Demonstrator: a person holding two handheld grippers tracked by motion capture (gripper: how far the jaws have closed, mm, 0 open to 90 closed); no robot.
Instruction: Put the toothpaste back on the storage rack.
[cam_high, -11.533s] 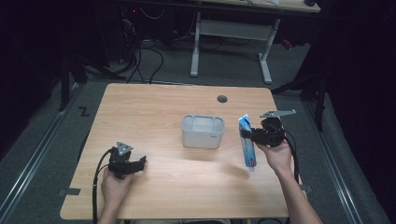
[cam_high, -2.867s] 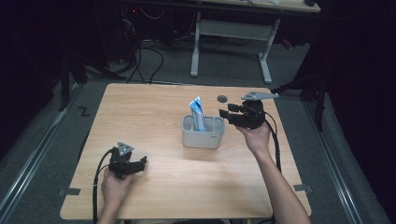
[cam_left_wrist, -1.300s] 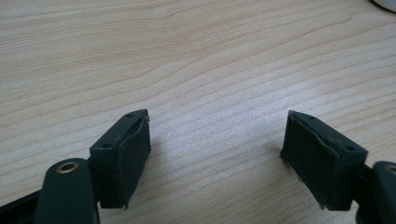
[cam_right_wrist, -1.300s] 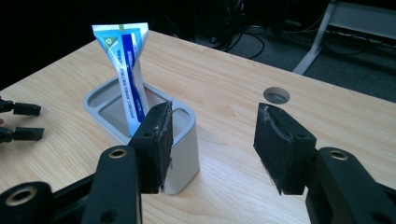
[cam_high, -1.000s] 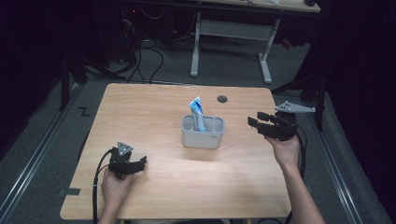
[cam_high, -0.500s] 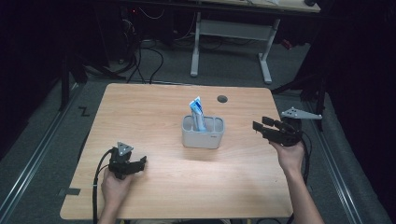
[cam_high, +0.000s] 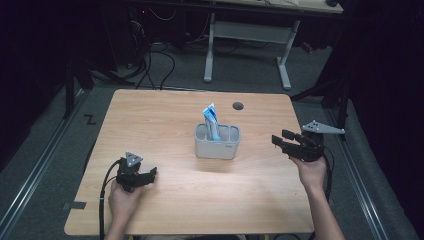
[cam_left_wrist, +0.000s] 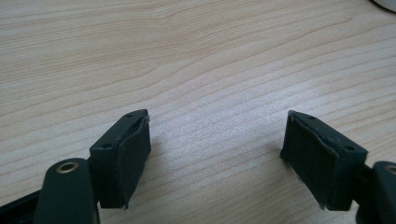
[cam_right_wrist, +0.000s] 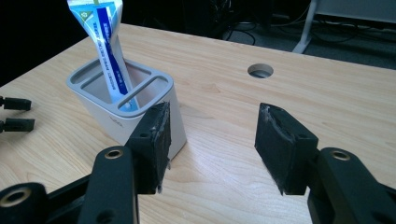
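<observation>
A blue and white toothpaste tube (cam_high: 211, 120) stands tilted in the middle slot of a pale grey holder (cam_high: 217, 147) at the table's centre. My right gripper (cam_high: 278, 140) hovers to the right of the holder, apart from it, pointing at it. Its jaws have just been opening and nothing is between them. In the right gripper view the holder (cam_right_wrist: 98, 105) and tube (cam_right_wrist: 105, 51) lie beyond the open right gripper (cam_right_wrist: 212, 135). My left gripper (cam_high: 151, 174) rests on the table at the front left. It stands open in the left gripper view (cam_left_wrist: 217, 144) over bare wood.
The wooden table (cam_high: 165, 115) has a round cable hole (cam_high: 238, 106) behind the holder. Dark floor, cables and a white desk frame (cam_high: 245, 35) lie beyond the far edge. The left gripper's fingertips (cam_right_wrist: 14, 114) show at the left edge of the right gripper view.
The right gripper carried the tube into the holder, let it go, and drew back to the right; in the last second it sank a little toward the table. The left gripper stayed put.
</observation>
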